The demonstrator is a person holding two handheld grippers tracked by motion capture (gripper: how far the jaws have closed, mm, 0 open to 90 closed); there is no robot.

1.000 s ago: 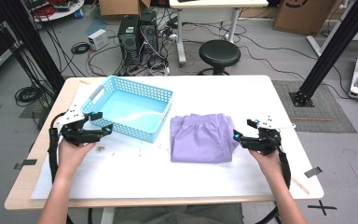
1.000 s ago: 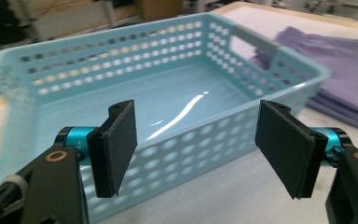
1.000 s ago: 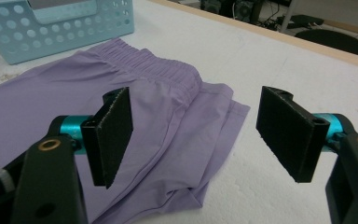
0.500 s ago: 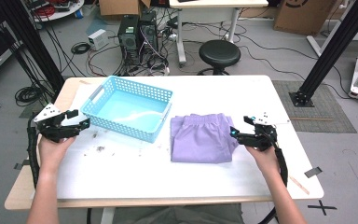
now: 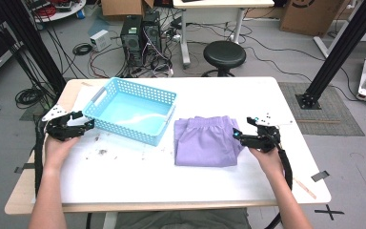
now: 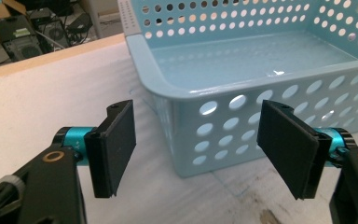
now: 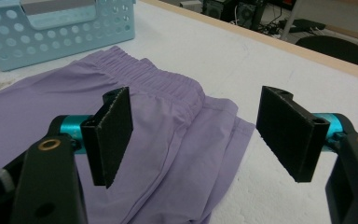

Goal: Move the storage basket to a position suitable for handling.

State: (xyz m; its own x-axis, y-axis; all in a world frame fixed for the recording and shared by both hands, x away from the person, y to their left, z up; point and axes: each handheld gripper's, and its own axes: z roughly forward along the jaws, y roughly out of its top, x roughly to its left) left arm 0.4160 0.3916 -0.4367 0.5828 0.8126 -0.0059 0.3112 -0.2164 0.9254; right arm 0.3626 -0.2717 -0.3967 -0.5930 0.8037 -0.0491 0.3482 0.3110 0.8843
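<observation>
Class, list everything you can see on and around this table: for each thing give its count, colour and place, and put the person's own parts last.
Table: one, white top with wooden edge, centre.
Basket: one, light blue, perforated, table's left half, nothing inside.
Folded garment: one, lilac, elastic waistband, right of the basket.
Crumbs: a few, dark, in front of the basket.
Stool: one, black, on the floor behind the table.
Computer towers: two, black, floor behind.
Cardboard boxes: two, brown, far back.
Left hand-held gripper: one, black, open, at the basket's near left corner.
Right hand-held gripper: one, black, open, at the garment's right edge.
Forearms: two, from the bottom edge.
</observation>
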